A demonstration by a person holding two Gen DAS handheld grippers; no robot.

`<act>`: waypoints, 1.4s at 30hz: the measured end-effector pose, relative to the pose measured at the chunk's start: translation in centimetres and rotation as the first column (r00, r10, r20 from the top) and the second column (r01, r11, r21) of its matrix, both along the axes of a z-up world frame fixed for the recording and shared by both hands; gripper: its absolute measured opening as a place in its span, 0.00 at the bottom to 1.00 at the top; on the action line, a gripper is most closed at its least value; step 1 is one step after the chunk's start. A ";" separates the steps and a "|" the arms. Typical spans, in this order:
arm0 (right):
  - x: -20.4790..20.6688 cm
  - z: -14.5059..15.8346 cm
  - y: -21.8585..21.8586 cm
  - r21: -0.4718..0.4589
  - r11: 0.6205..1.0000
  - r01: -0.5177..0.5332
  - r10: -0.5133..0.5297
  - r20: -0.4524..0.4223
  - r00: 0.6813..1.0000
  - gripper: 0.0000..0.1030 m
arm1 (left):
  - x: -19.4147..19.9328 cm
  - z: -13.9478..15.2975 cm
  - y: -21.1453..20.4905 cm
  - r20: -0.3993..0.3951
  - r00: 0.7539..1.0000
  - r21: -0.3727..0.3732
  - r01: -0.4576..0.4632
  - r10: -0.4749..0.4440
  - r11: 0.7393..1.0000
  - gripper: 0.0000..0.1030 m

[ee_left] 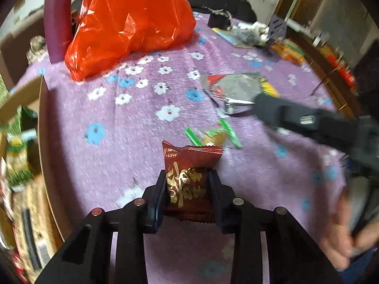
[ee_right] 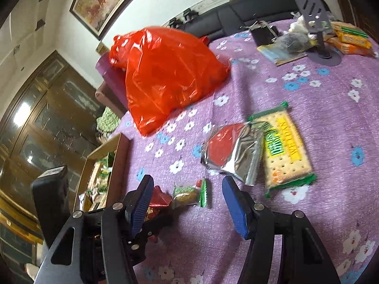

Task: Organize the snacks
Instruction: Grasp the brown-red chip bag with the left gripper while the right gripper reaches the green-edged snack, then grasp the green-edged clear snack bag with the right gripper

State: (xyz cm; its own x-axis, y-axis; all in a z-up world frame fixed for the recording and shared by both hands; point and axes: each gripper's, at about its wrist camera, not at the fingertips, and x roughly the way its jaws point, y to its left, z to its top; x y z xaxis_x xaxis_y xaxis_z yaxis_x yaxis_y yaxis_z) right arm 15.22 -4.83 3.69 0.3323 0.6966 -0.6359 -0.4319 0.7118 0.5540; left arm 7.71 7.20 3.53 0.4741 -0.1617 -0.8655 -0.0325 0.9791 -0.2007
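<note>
My left gripper point(ee_left: 187, 179) is shut on a dark red snack packet point(ee_left: 189, 163) with gold characters, low over the purple flowered cloth point(ee_left: 118, 153). Just beyond it lies a small snack with green ends point(ee_left: 213, 137). In the right wrist view my right gripper point(ee_right: 187, 184) stands open over that green-ended snack point(ee_right: 189, 194); its blue pads point(ee_right: 236, 208) are well apart from it. The red packet point(ee_right: 158, 198) shows partly behind the right gripper's left finger. A silver and red packet point(ee_right: 229, 151) and a yellow cracker pack point(ee_right: 284, 149) lie farther out.
A cardboard box point(ee_right: 120, 161) with several snacks in it stands at the cloth's left edge. A big red plastic bag point(ee_right: 165, 75) sits behind it. A phone stand point(ee_right: 317, 23), orange packs point(ee_right: 350, 40) and clutter lie at the far side by a black sofa.
</note>
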 end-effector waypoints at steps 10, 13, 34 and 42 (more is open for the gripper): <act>-0.2 -2.4 3.8 -0.072 0.993 -0.096 0.093 -0.049 0.994 0.64 | -5.4 4.7 2.7 0.153 0.987 -0.037 -0.041 0.047 0.998 0.31; -1.6 -2.1 4.8 0.079 0.952 -0.297 0.304 -0.114 0.946 0.65 | -6.9 5.6 4.6 0.176 0.981 -0.063 -0.071 0.081 0.995 0.31; -2.7 -2.2 11.4 -0.396 0.918 -0.030 0.045 0.029 0.999 0.33 | -10.5 6.6 9.7 0.242 0.957 -0.097 -0.139 0.159 0.985 0.32; -5.0 -0.7 6.9 -0.334 0.942 0.018 0.015 0.096 0.995 0.30 | -10.5 6.4 6.9 0.269 0.958 -0.065 -0.084 0.098 0.994 0.32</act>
